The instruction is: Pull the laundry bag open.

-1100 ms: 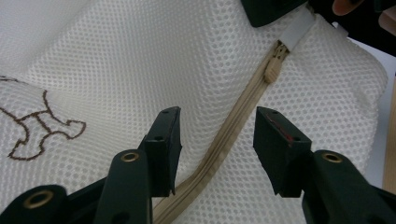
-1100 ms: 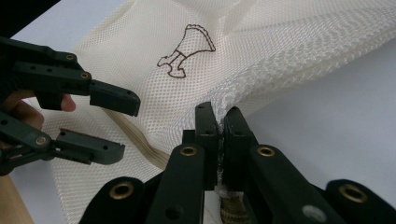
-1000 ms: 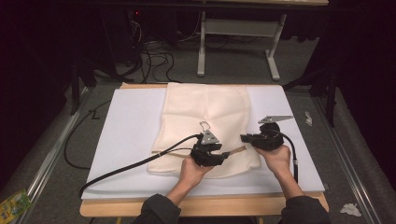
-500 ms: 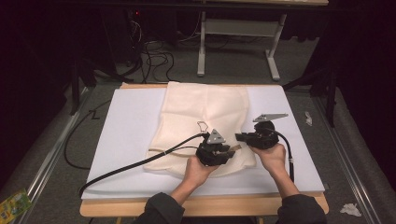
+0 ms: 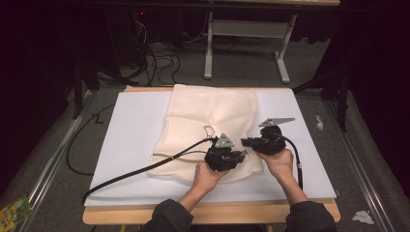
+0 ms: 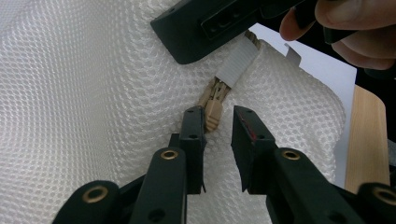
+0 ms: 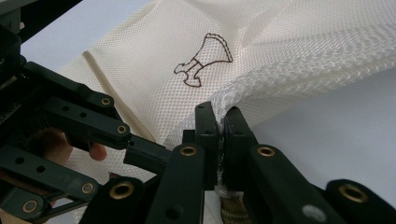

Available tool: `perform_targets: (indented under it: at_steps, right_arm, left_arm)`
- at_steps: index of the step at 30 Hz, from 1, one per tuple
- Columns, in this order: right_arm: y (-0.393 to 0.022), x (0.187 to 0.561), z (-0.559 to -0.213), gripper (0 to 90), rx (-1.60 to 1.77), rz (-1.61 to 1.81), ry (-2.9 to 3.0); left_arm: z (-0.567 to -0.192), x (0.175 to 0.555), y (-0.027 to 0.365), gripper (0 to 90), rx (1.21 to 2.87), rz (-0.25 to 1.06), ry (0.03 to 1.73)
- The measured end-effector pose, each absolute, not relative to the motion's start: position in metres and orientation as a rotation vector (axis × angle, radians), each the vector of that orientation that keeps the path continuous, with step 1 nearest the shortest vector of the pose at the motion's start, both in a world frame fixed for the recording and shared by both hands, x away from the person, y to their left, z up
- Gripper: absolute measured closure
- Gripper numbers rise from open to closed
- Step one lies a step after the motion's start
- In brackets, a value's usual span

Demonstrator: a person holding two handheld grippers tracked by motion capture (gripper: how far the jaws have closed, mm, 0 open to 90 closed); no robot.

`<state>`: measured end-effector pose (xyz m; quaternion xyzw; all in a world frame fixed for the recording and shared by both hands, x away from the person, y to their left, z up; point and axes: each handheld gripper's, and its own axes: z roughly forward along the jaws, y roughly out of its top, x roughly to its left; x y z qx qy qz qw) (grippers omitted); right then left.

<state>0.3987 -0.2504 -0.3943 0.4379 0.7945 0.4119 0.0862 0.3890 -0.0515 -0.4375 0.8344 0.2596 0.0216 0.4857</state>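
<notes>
The mesh laundry bag (image 5: 212, 130) lies on the white board (image 5: 130, 140), reaching from its far edge toward the near edge. It looks light, limp and slack, so the stiffer zipper end is the place to grip. The right gripper (image 7: 220, 126) is clamped on the mesh beside that end. The left gripper (image 6: 218, 130) has just been closing around the zipper pull (image 6: 213, 112), seemingly not yet pinching it.

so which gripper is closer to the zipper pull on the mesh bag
Left. The left gripper has the zipper pull between its jaws, which have just been closing. The right gripper clamps the mesh bag edge just beyond it.
</notes>
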Motion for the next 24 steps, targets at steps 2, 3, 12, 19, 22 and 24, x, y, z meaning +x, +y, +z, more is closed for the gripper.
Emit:
perform_targets:
  at_steps: [2, 3, 12, 19, 22, 24]
  right_arm:
    - [-0.2498, 0.3987, -0.3944, 88.7, 1.303, 1.226, 2.372]
    - [-0.2492, 0.3987, -0.3945, 88.7, 1.304, 1.225, 2.372]
    - [-0.246, 0.3976, -0.3945, 88.7, 1.29, 1.224, 2.381]
    - [-0.2486, 0.397, -0.3961, 88.7, 1.288, 1.214, 2.386]
    - [-0.2492, 0.3966, -0.3959, 88.7, 1.286, 1.213, 2.387]
    - [-0.2495, 0.3956, -0.3952, 88.7, 1.279, 1.21, 2.378]
  left_arm:
    - [-0.4377, 0.3894, -0.0516, 76.4, 2.033, 0.054, 0.637]
    - [-0.4377, 0.3896, -0.0516, 77.1, 2.034, 0.055, 0.64]
    - [-0.4385, 0.391, -0.0519, 86.3, 2.026, 0.038, 0.641]
    - [-0.4366, 0.3879, -0.0497, 86.9, 2.046, 0.06, 0.625]
    - [-0.4353, 0.3869, -0.0485, 86.9, 2.054, 0.069, 0.62]
    - [-0.4349, 0.3871, -0.0478, 86.9, 2.054, 0.065, 0.619]
